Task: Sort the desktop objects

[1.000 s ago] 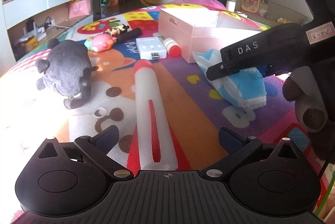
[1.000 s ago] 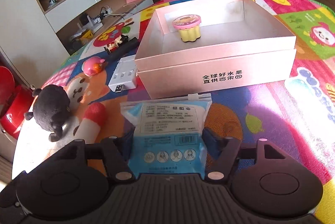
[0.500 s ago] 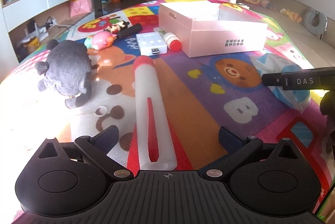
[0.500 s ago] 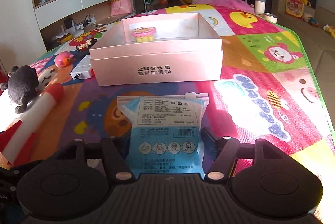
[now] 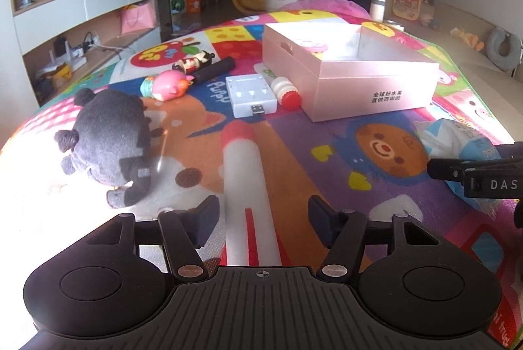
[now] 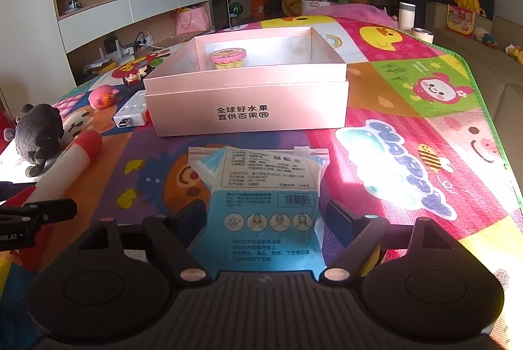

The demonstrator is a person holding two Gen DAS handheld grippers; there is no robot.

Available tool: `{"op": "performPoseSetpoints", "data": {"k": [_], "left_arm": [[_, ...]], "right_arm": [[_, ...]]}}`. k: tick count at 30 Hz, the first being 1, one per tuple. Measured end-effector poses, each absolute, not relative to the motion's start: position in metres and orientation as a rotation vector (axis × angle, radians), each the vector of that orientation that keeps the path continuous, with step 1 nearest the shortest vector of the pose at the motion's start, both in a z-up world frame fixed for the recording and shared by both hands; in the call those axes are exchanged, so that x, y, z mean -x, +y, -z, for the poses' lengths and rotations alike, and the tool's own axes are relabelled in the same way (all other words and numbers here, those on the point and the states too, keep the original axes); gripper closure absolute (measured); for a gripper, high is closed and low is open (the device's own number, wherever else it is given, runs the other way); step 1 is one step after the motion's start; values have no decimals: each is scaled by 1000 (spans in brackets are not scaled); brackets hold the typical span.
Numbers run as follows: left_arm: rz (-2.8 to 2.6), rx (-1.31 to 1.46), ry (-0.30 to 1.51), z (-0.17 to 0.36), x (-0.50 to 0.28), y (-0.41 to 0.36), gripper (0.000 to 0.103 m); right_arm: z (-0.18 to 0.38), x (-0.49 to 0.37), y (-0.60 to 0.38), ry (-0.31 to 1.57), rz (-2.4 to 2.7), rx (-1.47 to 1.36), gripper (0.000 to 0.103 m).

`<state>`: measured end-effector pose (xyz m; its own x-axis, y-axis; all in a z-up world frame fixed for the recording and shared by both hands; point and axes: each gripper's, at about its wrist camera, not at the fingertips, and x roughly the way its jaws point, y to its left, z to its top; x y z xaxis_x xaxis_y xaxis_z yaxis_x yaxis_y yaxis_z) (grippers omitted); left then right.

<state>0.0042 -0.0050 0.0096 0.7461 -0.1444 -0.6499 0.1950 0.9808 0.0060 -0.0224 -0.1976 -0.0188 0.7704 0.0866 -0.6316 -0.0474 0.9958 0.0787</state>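
Observation:
My left gripper (image 5: 263, 212) is open around a long white tube with a red cap (image 5: 245, 180) that lies on the mat; the fingers stand apart from it. My right gripper (image 6: 266, 216) is open, with a blue and white packet (image 6: 264, 196) lying on the mat between its fingers. The open pink box (image 6: 248, 108) stands beyond the packet and holds a small pink and yellow cup (image 6: 227, 58). In the left wrist view the box (image 5: 369, 82) is at the right rear and the packet (image 5: 457, 141) is at the right edge.
A black plush toy (image 5: 111, 137), a pink pig toy (image 5: 166, 85), a doll figure (image 5: 194, 62), a black cylinder (image 5: 215, 69), a white charger case (image 5: 250, 93) and a red-capped bottle (image 5: 286, 90) lie left of the box on the colourful mat (image 6: 408, 134).
My right gripper drew back from near the box toward the mat's near side, the packet still between its fingers. My left gripper's fingers moved closer together around the tube.

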Motion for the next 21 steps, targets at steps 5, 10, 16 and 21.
{"op": "performPoseSetpoints", "data": {"k": [5, 10, 16, 21], "left_arm": [[211, -83, 703, -9, -10, -7, 70], [280, -110, 683, -16, 8, -12, 71], [347, -128, 633, -37, 40, -16, 71], [377, -126, 559, -64, 57, -21, 71]], "right_arm": [[19, 23, -196, 689, -74, -53, 21], [16, 27, -193, 680, -76, -25, 42], [1, 40, -202, 744, -132, -53, 46], [-29, 61, -215, 680, -119, -57, 47]]}}
